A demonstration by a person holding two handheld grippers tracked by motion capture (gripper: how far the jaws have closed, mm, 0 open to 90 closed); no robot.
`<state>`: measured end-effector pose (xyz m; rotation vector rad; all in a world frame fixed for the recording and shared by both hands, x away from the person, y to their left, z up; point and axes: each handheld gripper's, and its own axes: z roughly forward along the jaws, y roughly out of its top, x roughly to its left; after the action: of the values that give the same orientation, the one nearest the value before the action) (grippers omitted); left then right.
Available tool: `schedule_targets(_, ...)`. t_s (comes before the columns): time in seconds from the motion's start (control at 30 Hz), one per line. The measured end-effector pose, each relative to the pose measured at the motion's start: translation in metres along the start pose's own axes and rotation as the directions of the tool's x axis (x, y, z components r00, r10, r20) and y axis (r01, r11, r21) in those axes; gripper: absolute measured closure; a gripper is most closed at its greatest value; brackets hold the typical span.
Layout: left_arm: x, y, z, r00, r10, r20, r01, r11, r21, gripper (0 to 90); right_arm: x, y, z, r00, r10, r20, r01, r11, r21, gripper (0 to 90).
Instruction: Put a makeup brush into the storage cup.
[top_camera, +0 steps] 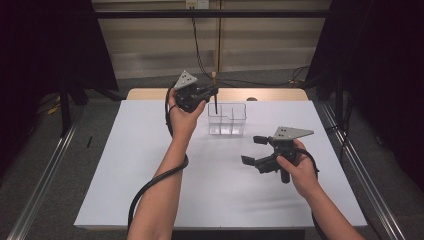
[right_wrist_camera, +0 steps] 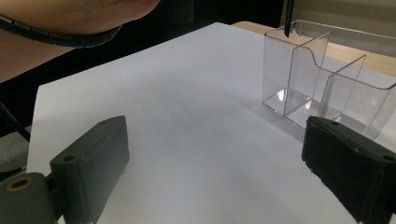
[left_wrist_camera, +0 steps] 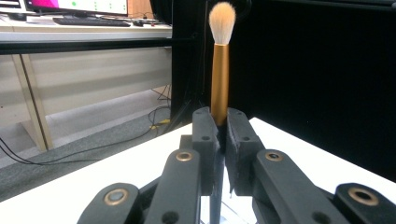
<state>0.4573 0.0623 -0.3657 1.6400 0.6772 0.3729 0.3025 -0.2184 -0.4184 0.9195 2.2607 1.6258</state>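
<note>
White rectangular table top [top_camera: 150, 165]: spans the middle of the high view, with a tan wooden edge along its far side.

Clear plastic organiser box with inner dividers [top_camera: 227, 120]: stands upright just past table centre, toward 12 o'clock. In the right gripper view it sits at about 2 o'clock [right_wrist_camera: 322, 74], showing three compartments split by see-through walls.

Right black two-jaw gripper [top_camera: 255, 150]: held low over the table at about 4 o'clock from the box and well apart from it. Jaws stand wide apart with nothing between them; bare table shows between the two pads [right_wrist_camera: 93, 158].

Left black two-jaw gripper [top_camera: 214, 90]: held up at about 10 o'clock from the box, just beside its left end. Jaws are clamped together on the brush handle.

Make-up brush with gold ferrule, pale bristle tuft and thin black handle [left_wrist_camera: 220, 79]: upright, bristles at 12 o'clock. The dark handle tip [right_wrist_camera: 288, 18] hangs over the box's left-hand compartment, at its rim; whether it touches the wall cannot be told.
</note>
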Motion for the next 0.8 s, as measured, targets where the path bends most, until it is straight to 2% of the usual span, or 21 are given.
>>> schedule_targets(0.4, 0.003, 0.0, -0.001, 0.9998, 0.014, -0.013, -0.014, 0.9999, 0.005, 83.6, 0.0, -0.007, -0.015, 0.9997, -0.016, 0.017, 0.016, 1.0, -0.002, 7.0)
schedule_targets(0.8, 0.003, 0.0, -0.001, 0.9999, 0.012, -0.012, -0.012, 0.9999, 0.002, 83.6, -0.003, -0.014, -0.027, 0.9995, -0.004, 0.031, 0.004, 1.0, -0.009, 6.9)
